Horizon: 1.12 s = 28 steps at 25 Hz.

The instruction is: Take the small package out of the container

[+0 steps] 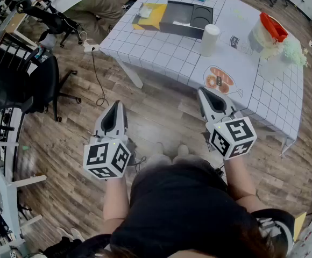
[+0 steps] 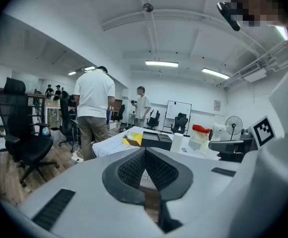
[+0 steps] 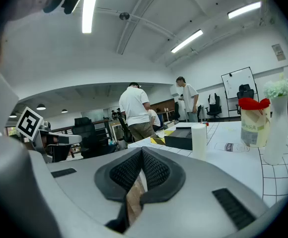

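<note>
Two grippers, held before the person and short of the table (image 1: 161,52); left gripper (image 1: 117,104) (image 2: 145,152) with jaws together, nothing between them; right gripper (image 1: 203,92) (image 3: 140,155) likewise closed and empty, its tips near the table's near edge.

On the gridded cloth: one clear container with a red lid (image 1: 268,31) (image 3: 253,123) at the far right, its pale contents not separable into single packages; one vase of pale flowers (image 1: 293,51) just beside it; one white cylinder (image 1: 210,39); one open black box (image 1: 187,18); one yellow box (image 1: 151,15) touching the black one; one flat packet printed with doughnuts (image 1: 219,80) at the near edge.

Background: two standing persons in white shirts (image 2: 94,114) (image 2: 143,105).
</note>
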### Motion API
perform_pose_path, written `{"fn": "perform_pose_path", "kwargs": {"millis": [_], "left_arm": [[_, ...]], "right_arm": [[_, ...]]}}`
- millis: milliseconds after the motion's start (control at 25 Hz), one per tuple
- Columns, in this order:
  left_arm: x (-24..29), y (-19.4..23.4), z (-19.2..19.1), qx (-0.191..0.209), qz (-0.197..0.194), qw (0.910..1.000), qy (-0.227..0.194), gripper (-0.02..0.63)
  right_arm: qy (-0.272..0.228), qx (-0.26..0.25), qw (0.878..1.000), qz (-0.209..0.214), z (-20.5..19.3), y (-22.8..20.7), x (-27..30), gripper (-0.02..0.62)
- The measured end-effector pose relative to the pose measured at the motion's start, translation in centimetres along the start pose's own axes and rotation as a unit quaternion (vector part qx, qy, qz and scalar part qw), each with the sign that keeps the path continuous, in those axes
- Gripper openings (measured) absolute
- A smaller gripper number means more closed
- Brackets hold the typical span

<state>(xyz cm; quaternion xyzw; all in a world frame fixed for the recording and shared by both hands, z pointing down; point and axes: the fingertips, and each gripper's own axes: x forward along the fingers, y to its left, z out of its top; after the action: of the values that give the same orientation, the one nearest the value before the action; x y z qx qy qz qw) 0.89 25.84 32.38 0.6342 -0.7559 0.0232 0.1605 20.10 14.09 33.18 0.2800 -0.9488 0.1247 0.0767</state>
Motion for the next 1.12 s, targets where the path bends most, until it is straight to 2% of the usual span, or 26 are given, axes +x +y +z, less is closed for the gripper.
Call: {"fn": "perform_pose_path", "kwargs": {"millis": [200, 400, 680, 920, 1120], "left_arm": [[0.2, -0.3, -0.2, -0.021, 0.0, 0.9997, 0.009, 0.026], [0.5, 0.2, -0.5, -0.036, -0.008, 0.9993, 0.007, 0.026], [1.1, 3.6, -0.4, -0.062, -0.039, 0.9972, 0.011, 0.026], [0.4, 8.7, -0.6, -0.068, -0.034, 0.9969, 0.021, 0.026], [0.1, 11.6, -1.1, -0.085, -0.055, 0.9946, 0.022, 0.026]], "right_arm": [[-0.004, -0.007, 1.0, -0.014, -0.3, -1.3, 0.3, 0.015], [0.0, 0.018, 1.0, -0.013, -0.9, -1.6, 1.0, 0.015], [0.01, 0.005, 1.0, -0.019, -0.7, 1.7, 3.6, 0.015], [0.019, -0.011, 1.0, -0.018, -0.5, 5.5, 7.1, 0.015], [0.026, -0.006, 0.999, -0.018, -1.3, 7.7, 9.4, 0.015]]}}
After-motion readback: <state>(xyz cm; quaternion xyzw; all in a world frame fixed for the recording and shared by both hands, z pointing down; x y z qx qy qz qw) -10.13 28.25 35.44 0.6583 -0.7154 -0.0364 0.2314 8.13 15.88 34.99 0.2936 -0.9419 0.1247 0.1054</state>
